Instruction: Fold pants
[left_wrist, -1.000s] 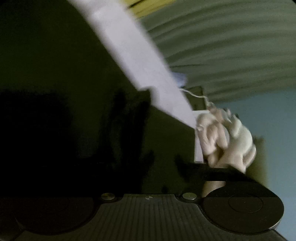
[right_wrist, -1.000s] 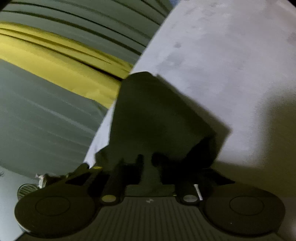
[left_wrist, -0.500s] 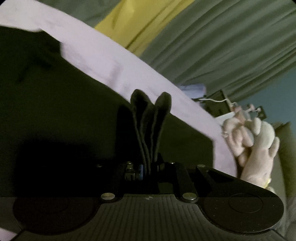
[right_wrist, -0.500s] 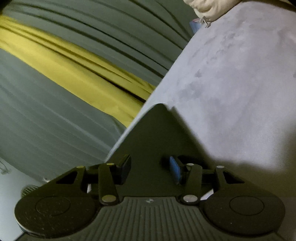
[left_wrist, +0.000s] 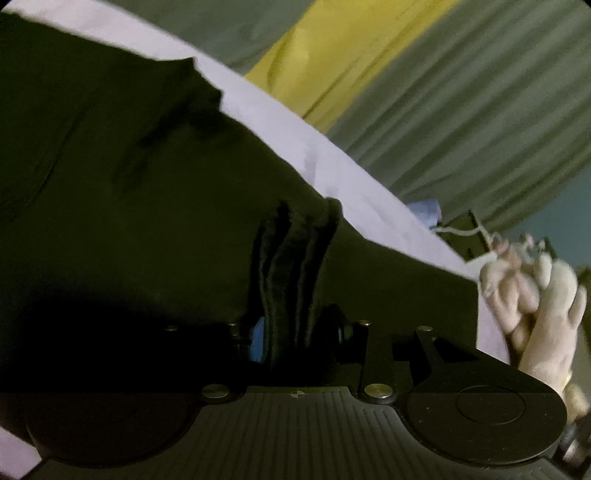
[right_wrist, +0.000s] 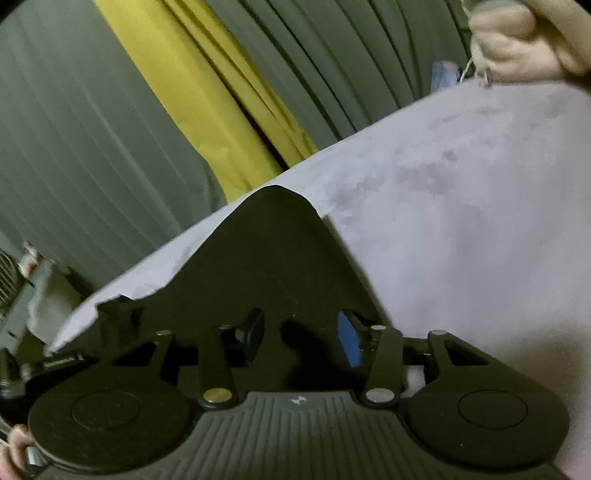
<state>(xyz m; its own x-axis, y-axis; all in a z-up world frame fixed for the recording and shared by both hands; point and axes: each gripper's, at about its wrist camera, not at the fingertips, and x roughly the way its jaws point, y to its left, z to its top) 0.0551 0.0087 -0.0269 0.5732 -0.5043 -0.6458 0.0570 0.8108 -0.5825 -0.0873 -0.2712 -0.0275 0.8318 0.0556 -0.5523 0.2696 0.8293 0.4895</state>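
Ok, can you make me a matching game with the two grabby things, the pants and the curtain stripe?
Things:
1. left gripper
2. right gripper
3. pants
4. curtain stripe

States:
A. yellow
B. fingers apart, nothing pinched between them
C. dark, spread over the pale bed sheet
D. fingers pinching a bunched fold of cloth

Pairs: 1-D, 2-B, 3-C, 4-A
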